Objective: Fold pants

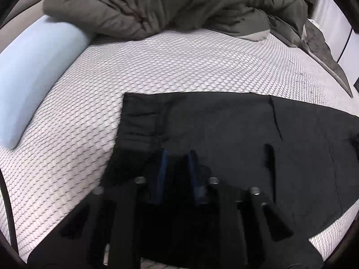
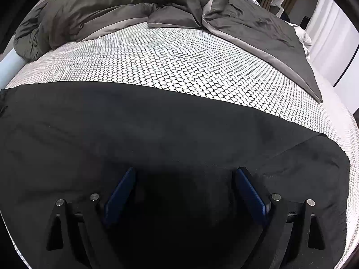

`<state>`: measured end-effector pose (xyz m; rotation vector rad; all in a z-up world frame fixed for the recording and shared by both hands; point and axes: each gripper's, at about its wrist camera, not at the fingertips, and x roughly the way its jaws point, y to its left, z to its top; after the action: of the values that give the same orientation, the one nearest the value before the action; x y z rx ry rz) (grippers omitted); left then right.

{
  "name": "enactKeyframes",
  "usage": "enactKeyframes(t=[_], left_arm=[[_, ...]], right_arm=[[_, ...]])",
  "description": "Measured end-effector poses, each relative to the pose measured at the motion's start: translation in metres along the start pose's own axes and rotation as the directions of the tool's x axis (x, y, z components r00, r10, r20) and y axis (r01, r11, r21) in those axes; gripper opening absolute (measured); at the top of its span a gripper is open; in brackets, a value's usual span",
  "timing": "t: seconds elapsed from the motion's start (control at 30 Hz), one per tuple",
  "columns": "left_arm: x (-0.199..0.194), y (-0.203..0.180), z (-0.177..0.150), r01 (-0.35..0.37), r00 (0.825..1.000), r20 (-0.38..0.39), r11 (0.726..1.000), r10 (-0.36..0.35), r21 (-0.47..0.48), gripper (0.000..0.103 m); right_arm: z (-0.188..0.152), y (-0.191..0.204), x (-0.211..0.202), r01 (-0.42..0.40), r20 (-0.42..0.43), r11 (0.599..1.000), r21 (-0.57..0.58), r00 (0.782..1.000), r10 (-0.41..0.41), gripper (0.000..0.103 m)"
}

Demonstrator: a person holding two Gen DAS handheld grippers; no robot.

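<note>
Black pants (image 1: 224, 130) lie flat on the white honeycomb-patterned mattress (image 1: 157, 67). In the left wrist view the waistband end (image 1: 139, 116) is at the left. My left gripper (image 1: 177, 154) sits low over the pants near the waistband, its blue pads (image 1: 162, 172) close together with a narrow gap; whether cloth is between them is hidden. In the right wrist view the pants (image 2: 157, 130) spread across the mattress (image 2: 179, 62). My right gripper (image 2: 186, 170) is wide open over the cloth, its blue pads (image 2: 121, 190) far apart.
A rumpled grey-green duvet (image 1: 179, 2) is heaped along the far side of the bed; it also shows in the right wrist view (image 2: 112, 6). A pale blue bolster (image 1: 33, 71) lies at the left. A grey pillow (image 2: 175, 18) and a white wall (image 2: 336, 44) lie beyond.
</note>
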<state>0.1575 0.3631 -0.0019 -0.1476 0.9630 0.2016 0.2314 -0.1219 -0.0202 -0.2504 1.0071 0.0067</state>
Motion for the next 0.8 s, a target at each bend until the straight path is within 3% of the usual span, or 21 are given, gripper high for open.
enactKeyframes(t=[0.1, 0.2, 0.3, 0.4, 0.47, 0.6, 0.63, 0.67, 0.73, 0.8], left_arm=[[-0.017, -0.007, -0.003, -0.024, 1.0, 0.02, 0.999, 0.023, 0.024, 0.017], [-0.04, -0.036, -0.019, 0.044, 0.997, 0.059, 0.993, -0.051, 0.11, 0.027], [-0.026, -0.051, -0.036, 0.009, 1.0, 0.006, 0.979, -0.011, 0.205, 0.032], [-0.021, -0.02, -0.038, 0.033, 0.999, 0.023, 0.995, -0.035, 0.095, 0.031], [-0.027, 0.0, -0.039, 0.046, 0.999, 0.029, 0.999, -0.046, 0.01, 0.018], [-0.048, -0.018, -0.042, 0.025, 0.998, 0.056, 0.999, -0.026, 0.02, 0.02], [-0.056, -0.034, -0.045, 0.075, 0.994, 0.077, 0.996, -0.078, 0.045, 0.026], [-0.06, -0.05, -0.048, 0.117, 0.989, 0.081, 0.991, -0.123, 0.071, 0.039], [-0.061, -0.079, -0.052, 0.145, 0.985, 0.08, 0.983, -0.155, 0.111, 0.052], [-0.051, -0.106, -0.056, 0.17, 0.982, 0.049, 0.973, -0.18, 0.158, 0.052]], right_arm=[[0.001, -0.001, 0.0, -0.006, 0.006, 1.0, -0.004, 1.0, 0.006, 0.091], [0.0, 0.001, -0.007, -0.014, 0.017, 1.0, -0.005, 1.0, 0.014, 0.091], [0.0, 0.009, -0.015, -0.041, 0.047, 0.999, -0.03, 0.998, 0.043, 0.091], [-0.002, 0.017, -0.013, -0.036, 0.036, 0.998, -0.061, 0.999, 0.038, 0.091], [-0.006, 0.016, -0.009, -0.013, 0.022, 0.998, -0.062, 1.0, 0.014, 0.091], [-0.006, 0.012, -0.014, -0.014, 0.028, 0.999, -0.046, 0.999, 0.016, 0.091], [-0.006, 0.015, -0.018, -0.02, 0.035, 0.999, -0.05, 0.999, 0.022, 0.091], [-0.007, 0.018, -0.023, -0.034, 0.048, 0.998, -0.056, 0.998, 0.036, 0.091], [-0.008, 0.032, -0.038, -0.089, 0.086, 0.992, -0.086, 0.992, 0.096, 0.091], [-0.009, 0.046, -0.047, -0.117, 0.111, 0.986, -0.118, 0.985, 0.131, 0.091]])
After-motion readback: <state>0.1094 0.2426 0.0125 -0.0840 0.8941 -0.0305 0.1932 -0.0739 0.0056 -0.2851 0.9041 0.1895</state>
